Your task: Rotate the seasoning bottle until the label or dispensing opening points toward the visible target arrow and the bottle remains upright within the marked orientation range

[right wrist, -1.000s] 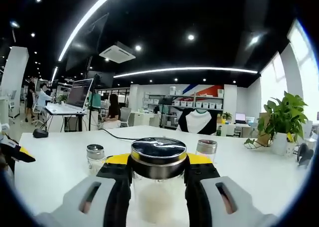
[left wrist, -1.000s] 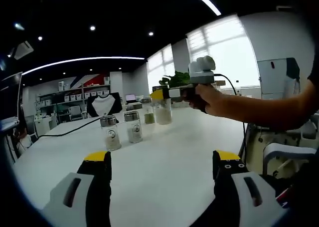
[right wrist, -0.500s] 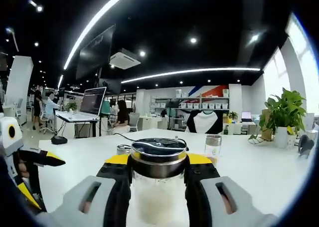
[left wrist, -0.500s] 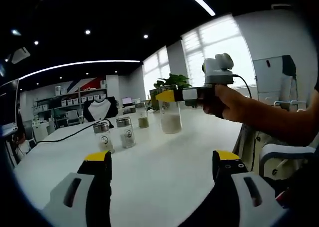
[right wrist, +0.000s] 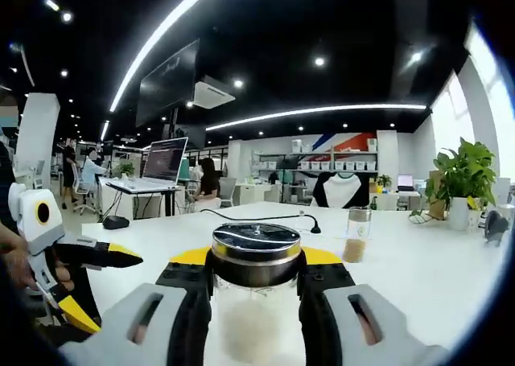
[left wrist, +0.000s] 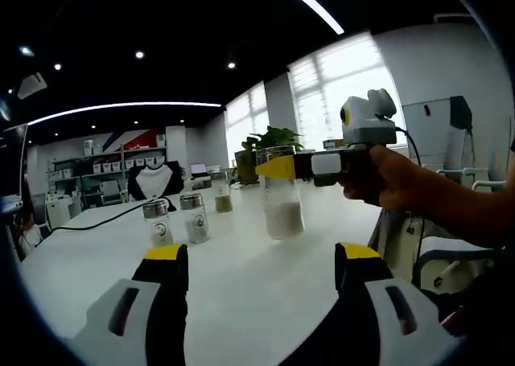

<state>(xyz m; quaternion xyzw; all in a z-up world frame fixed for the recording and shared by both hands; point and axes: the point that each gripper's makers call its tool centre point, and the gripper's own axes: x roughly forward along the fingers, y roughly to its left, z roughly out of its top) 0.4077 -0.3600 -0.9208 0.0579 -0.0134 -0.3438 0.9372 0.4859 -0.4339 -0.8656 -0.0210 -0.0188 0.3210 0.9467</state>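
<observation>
Left gripper view counts four bottles on the smooth white table (left wrist: 241,285): the clear glass bottle (left wrist: 282,209) of white powder at 12 o'clock, pinched upright by the right gripper (left wrist: 278,168), two steel-capped jars (left wrist: 177,220) at 10 o'clock, one small jar (left wrist: 220,197) behind. Left gripper (left wrist: 261,257) gapes wide, holding nothing. Right gripper view crops the bottle's base; its round metal lid (right wrist: 256,244) sits between the jaws.

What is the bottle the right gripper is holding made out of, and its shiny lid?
The seasoning bottle looks like clear glass, or maybe clear plastic: you can see the white powder inside through its wall. Its lid looks like polished metal, because it is dark silver and mirrors the ceiling lights. The right gripper has its jaws closed on the bottle, just under the lid.
</observation>
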